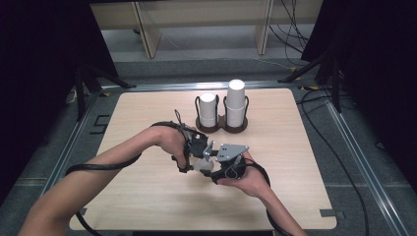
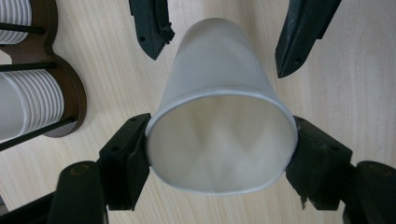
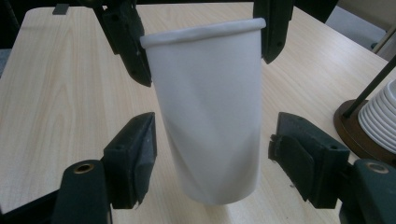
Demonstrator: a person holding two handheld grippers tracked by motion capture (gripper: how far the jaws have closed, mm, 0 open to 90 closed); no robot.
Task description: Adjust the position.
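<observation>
A white paper cup (image 2: 219,84) hangs above the table between the two grippers. My left gripper (image 2: 219,149) is shut on its rim, the jaws pressing both sides of the open mouth. My right gripper (image 3: 212,154) is open around the cup's (image 3: 210,116) lower body, with a small gap at each jaw. In the high view both grippers meet at mid-table: the left gripper (image 1: 197,147) comes from the left, the right gripper (image 1: 219,160) from the right, and the cup (image 1: 202,165) sits between them.
A dark brown two-slot cup holder (image 1: 221,129) stands at the back of the wooden table (image 1: 147,196). It holds a shorter stack of white cups (image 1: 208,109) and a taller one (image 1: 236,101). Cables trail from both grippers along the forearms.
</observation>
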